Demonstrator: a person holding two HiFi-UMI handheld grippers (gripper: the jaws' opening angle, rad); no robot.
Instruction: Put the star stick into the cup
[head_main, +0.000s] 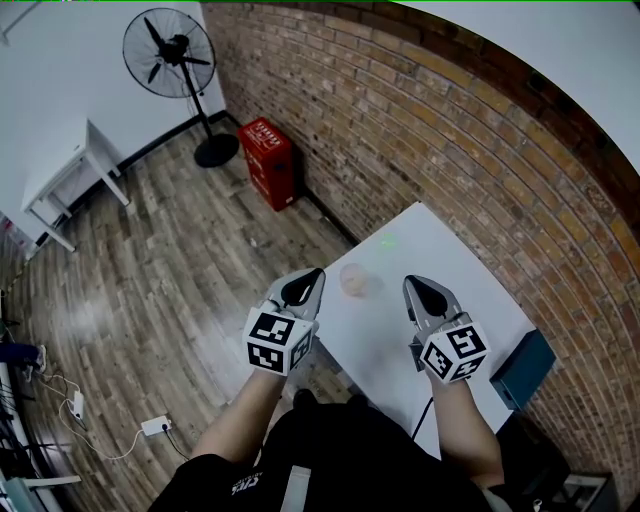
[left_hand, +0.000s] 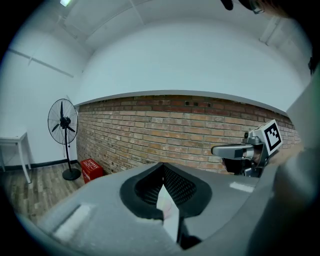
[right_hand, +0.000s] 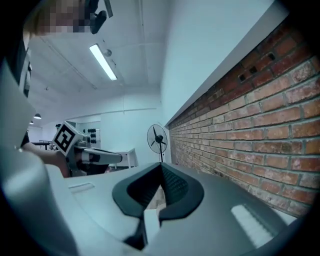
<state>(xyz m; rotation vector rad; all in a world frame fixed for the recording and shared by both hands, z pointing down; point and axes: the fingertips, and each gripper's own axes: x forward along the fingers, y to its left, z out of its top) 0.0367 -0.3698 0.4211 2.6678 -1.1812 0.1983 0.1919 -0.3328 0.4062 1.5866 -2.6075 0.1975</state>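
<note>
Translucent cup (head_main: 353, 279), round and faintly pink, stands upright on the smooth white surface (head_main: 450, 250) near its floor-side edge, between the tips of the two grippers and apart from both. Left gripper (head_main: 316, 274), of matte grey plastic with black ribbed pads, has its jaws closed together on nothing, as has the right gripper (head_main: 411, 283). Each carries a cube with black-and-white square markers. The left gripper hangs over the surface's edge and the right one over its middle. Bare white surface lies beyond the cup up to the rough brick wall (head_main: 450, 120). Off the edge, the wood-plank floor (head_main: 180, 260) lies open as far as a red crate (head_main: 270, 162), whose white lettering is too small to read, and a black pedestal fan (head_main: 170, 55). A dark teal box (head_main: 522, 368) sits at the surface's near right corner.
</note>
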